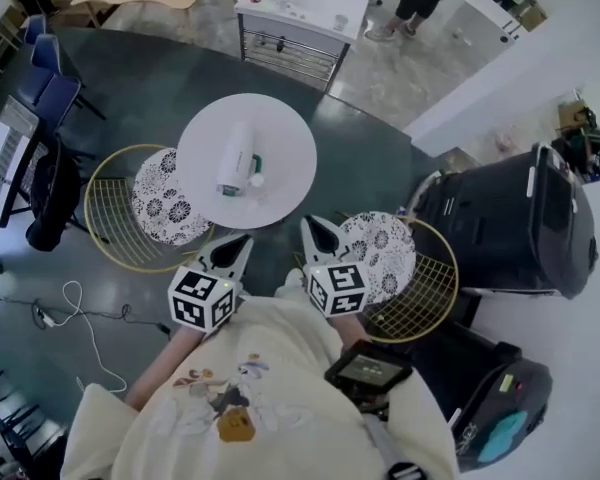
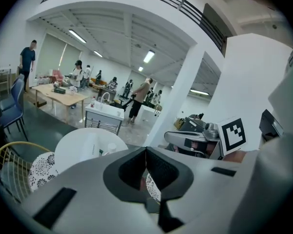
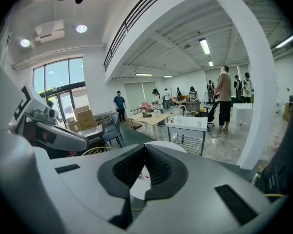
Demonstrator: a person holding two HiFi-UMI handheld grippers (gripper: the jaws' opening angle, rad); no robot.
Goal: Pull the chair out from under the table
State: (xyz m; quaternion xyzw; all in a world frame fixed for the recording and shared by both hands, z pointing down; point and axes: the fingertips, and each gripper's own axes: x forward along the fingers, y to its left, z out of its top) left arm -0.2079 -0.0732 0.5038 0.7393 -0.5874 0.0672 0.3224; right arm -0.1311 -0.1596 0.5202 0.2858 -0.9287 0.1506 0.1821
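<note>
Two gold wire chairs with patterned cushions flank a round white table [image 1: 280,133]. The left chair [image 1: 115,223] has its cushion partly under the table's rim. The right chair [image 1: 425,288] stands at the table's near right edge. My left gripper [image 1: 242,240] and right gripper [image 1: 310,224] hang side by side in front of my chest, both pointing towards the table. Both are shut with nothing between the jaws, and neither touches a chair. In the left gripper view the left gripper [image 2: 146,150] faces the table [image 2: 78,145]. The right gripper [image 3: 145,146] shows closed pads in its own view.
A white bottle [image 1: 236,160] lies on the table. Black cases [image 1: 515,218] stand at the right beside a white wall. A white cart [image 1: 300,13] stands beyond the table. Blue chairs [image 1: 50,73] and a floor cable [image 1: 80,313] are at the left. People stand further back.
</note>
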